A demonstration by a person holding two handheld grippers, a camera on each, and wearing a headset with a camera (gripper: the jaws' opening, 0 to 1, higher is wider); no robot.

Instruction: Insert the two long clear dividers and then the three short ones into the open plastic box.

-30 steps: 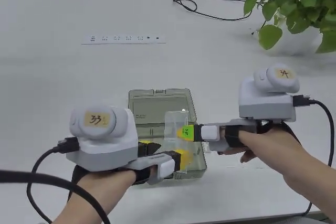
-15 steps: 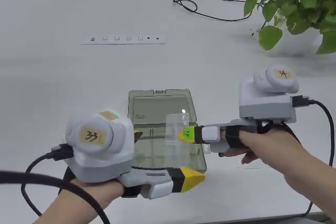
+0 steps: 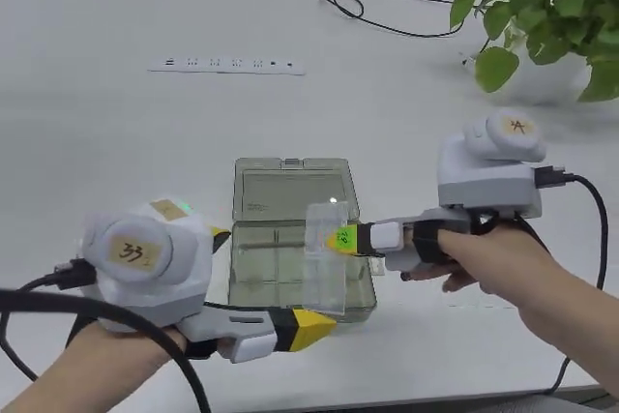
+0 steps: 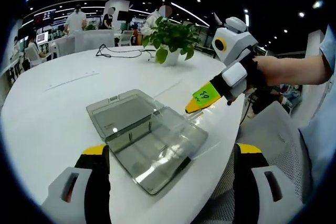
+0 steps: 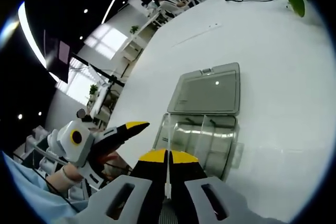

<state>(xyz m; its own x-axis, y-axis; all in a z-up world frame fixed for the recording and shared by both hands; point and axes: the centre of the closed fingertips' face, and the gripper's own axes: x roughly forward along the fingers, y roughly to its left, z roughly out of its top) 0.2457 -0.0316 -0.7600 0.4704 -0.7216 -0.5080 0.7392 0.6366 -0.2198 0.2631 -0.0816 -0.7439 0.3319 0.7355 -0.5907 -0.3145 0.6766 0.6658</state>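
On the table (image 3: 145, 162): the open plastic box (image 3: 253, 282) is lying near the front edge, with its lid (image 3: 290, 189) lying flat on the far side.
Right gripper (image 3: 340, 239): its jaws are clenching the upper edge of a clear divider (image 3: 326, 268). The sheet is hanging upright over the box's right half. I cannot tell whether its lower end is touching the base.
Left gripper (image 3: 311, 327): it is pointing along the box's near wall, just in front of it, with its jaws gaping wide and gripping nothing.
Far side: a power strip (image 3: 225, 66), a black cable (image 3: 377, 9) and a potted plant (image 3: 546, 7) are sitting well apart from the box.
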